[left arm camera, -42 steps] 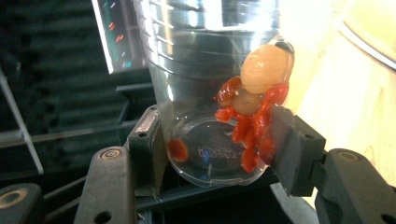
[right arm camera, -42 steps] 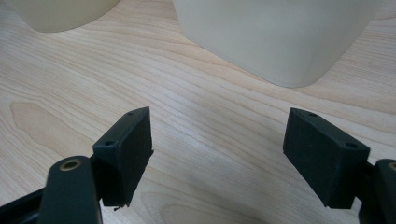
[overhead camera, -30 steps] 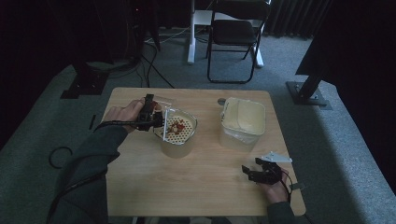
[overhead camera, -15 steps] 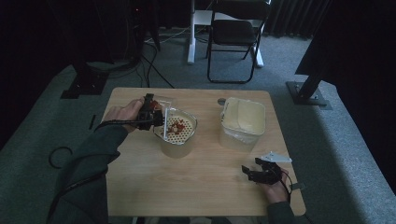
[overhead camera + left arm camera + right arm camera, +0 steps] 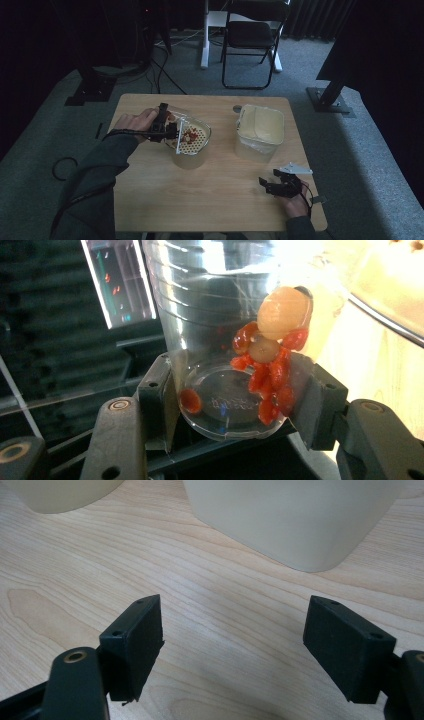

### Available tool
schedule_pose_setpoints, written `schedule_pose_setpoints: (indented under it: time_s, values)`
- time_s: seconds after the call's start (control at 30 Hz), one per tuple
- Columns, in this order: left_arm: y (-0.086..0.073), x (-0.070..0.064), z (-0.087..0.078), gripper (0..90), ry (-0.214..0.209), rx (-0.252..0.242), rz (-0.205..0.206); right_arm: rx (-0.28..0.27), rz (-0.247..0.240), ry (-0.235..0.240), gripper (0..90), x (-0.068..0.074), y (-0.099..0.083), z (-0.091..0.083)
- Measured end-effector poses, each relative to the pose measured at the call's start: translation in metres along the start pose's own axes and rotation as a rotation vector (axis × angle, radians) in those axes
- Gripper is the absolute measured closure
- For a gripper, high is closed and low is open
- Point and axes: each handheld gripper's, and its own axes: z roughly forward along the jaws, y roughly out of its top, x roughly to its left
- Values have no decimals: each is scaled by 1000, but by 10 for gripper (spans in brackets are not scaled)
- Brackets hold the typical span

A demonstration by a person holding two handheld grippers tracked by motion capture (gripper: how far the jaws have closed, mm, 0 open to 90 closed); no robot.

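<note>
My left gripper is shut on a clear plastic cup, tipped on its side over a round cream container with a perforated strainer top. Red pieces and a pale round lump cling to the cup's wall near its base; more red pieces lie on the strainer. My right gripper rests low at the table's front right, open, with bare wood between its jaws.
A square cream tub stands right of the middle, its side just ahead of my right gripper. A small grey disc lies behind the tub. A folding chair stands beyond the wooden table.
The cup in my left gripper has tipped a little further over the strainer, and red pieces have shifted onto it. My right gripper has stayed still.
</note>
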Motion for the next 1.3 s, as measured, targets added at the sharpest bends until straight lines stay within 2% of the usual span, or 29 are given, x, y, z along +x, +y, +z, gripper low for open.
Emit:
schedule_pose_setpoints:
  time_s: [0.07,0.1,0.17,0.23,0.27,0.33,0.4,0.5,0.53,0.57,0.63,0.77,0.9,1.03,1.23,1.3]
  values:
    - [0,-2,-2,442,0,-10,20,3,0,-2,234,0,0,1]
    - [-1,-1,-2,442,-2,-10,-9,2,1,-1,234,0,0,0]
    - [-1,1,-2,441,-29,-14,-43,2,-2,-2,234,1,0,0]
    - [-4,6,-1,439,-66,-24,-129,3,0,-2,234,1,0,1]
    - [-6,9,-1,439,-81,-37,-193,2,-1,-2,235,1,0,1]
    - [-9,11,0,438,-110,-58,-266,-2,1,-1,234,1,0,0]
    - [-9,9,-1,437,-118,-65,-284,-3,4,-3,234,0,0,0]
    - [-10,9,0,436,-166,-92,-374,-7,3,-4,235,0,1,-1]
    - [-10,9,0,436,-166,-92,-374,-9,2,-4,234,0,1,-1]
    - [-13,11,0,435,-202,-119,-467,-12,3,-3,235,0,1,-2]
    - [-16,14,1,435,-230,-148,-554,-14,1,-3,234,0,1,-2]
    - [-17,20,-1,434,-275,-190,-665,-20,3,1,233,4,4,-3]
    - [-17,28,0,433,-318,-240,-757,-58,-26,9,232,13,16,-10]
    - [-15,34,0,432,-355,-278,-832,-97,-59,21,239,24,32,-15]
    - [-8,40,-1,431,-400,-349,-918,-159,-111,31,272,39,65,-22]
    - [-4,41,-1,431,-410,-371,-943,-186,-126,40,336,44,79,-26]
